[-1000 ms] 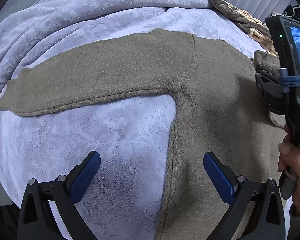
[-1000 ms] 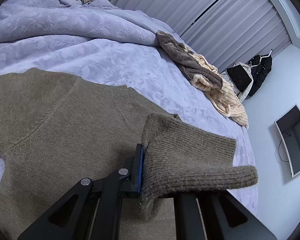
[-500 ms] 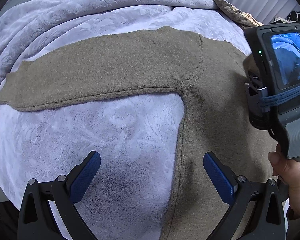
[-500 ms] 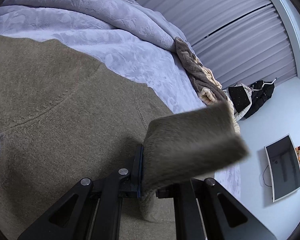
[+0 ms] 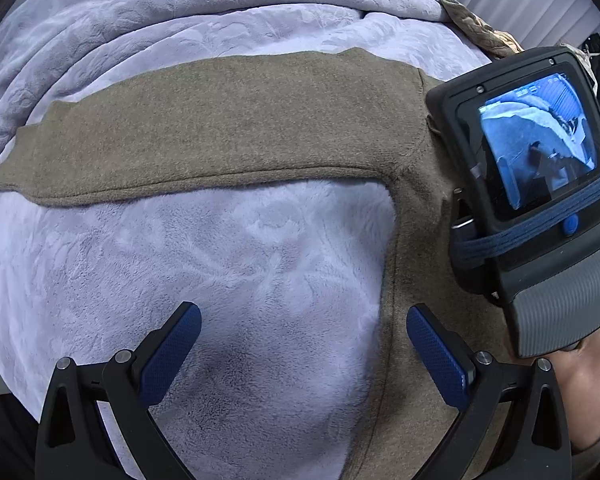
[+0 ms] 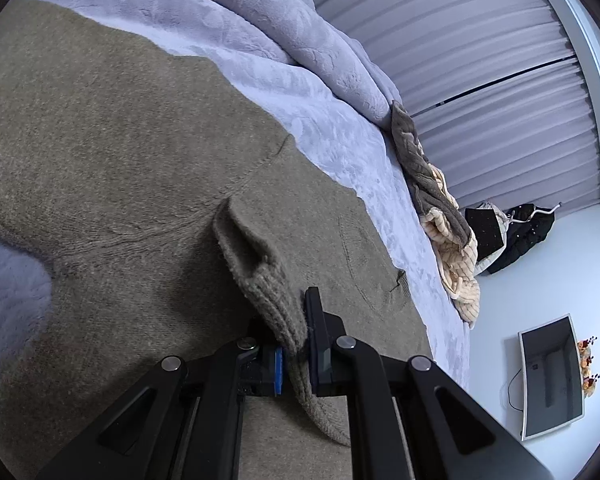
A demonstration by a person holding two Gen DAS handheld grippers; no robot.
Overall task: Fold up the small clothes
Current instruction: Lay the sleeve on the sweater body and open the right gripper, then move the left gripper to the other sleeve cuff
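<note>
The right gripper [image 6: 300,344] pinches the ribbed cuff [image 6: 268,292] of the olive sweater [image 5: 240,128], which lies flat on the lavender blanket [image 5: 228,264]. The left gripper [image 5: 304,344] hovers above, jaws spread. Far behind, perhaps knitwear [image 6: 440,216].

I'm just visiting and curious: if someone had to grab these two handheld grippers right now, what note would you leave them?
Left gripper: open, holding nothing, hovering over the lilac blanket beside the sweater's side edge.
Right gripper: shut on the ribbed sleeve cuff, lifted over the sweater's body.
Olive-brown sweater: spread flat on the bed; its other sleeve lies stretched straight out.
Done: one sleeve picked up and brought over the chest.
Left: lay that sleeve down, fold in the stretched sleeve, then fold the body.
</note>
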